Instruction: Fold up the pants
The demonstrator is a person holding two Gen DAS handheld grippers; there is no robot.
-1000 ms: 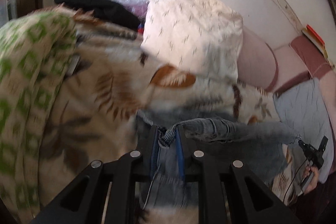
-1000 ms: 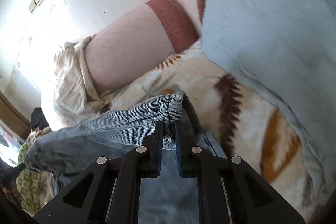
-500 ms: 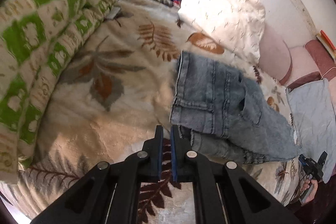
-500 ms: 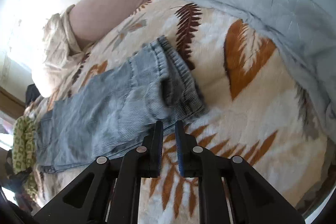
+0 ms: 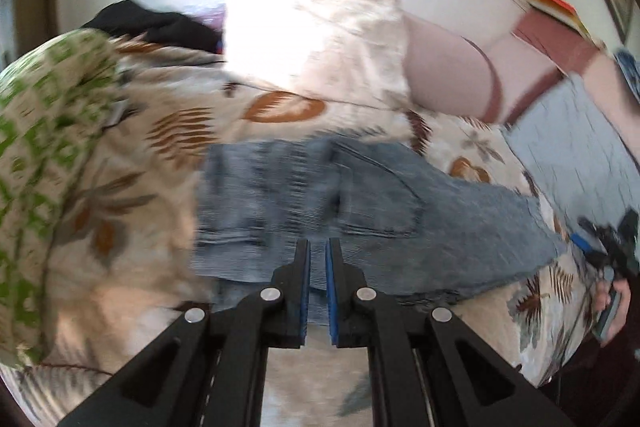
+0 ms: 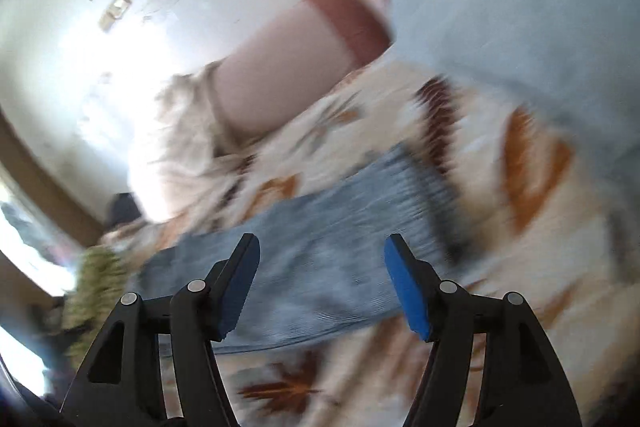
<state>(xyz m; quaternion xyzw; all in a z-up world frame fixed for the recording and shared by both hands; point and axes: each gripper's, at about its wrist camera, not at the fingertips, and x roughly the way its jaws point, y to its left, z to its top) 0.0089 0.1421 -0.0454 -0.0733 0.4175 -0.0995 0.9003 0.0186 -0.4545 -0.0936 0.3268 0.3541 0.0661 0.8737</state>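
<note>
both tongs hang over the folded jeans: the left gripper (image 5: 318, 253) has its blue-padded fingers drawn nearly together with only a thin slit between them and no cloth pinched, while the right gripper (image 6: 318, 247) stands with its fingers spread wide and nothing between them. the jeans (image 5: 360, 203) lie flat as a folded blue denim slab on the leaf-print blanket (image 5: 160, 147), running left to right across the left wrist view, with a back pocket showing near the middle; in the right wrist view the same denim (image 6: 320, 227) stretches diagonally just past the fingertips, though motion blur smears its edges. the left gripper's tips sit in line with the near edge of the denim; whether they touch it cannot be told. beyond the jeans, a cream pillow (image 5: 352, 39) and a pink bolster (image 5: 448, 75) with dark red bands rest against the white wall. a rolled green-and-white quilt (image 5: 44, 131) sits at the left, with a black garment (image 5: 160, 25) behind it. a pale blue-grey cushion (image 5: 580, 155) lies at the right, and in the left wrist view the person's right hand (image 5: 612, 307) shows at the far right edge, holding the other gripper.
</note>
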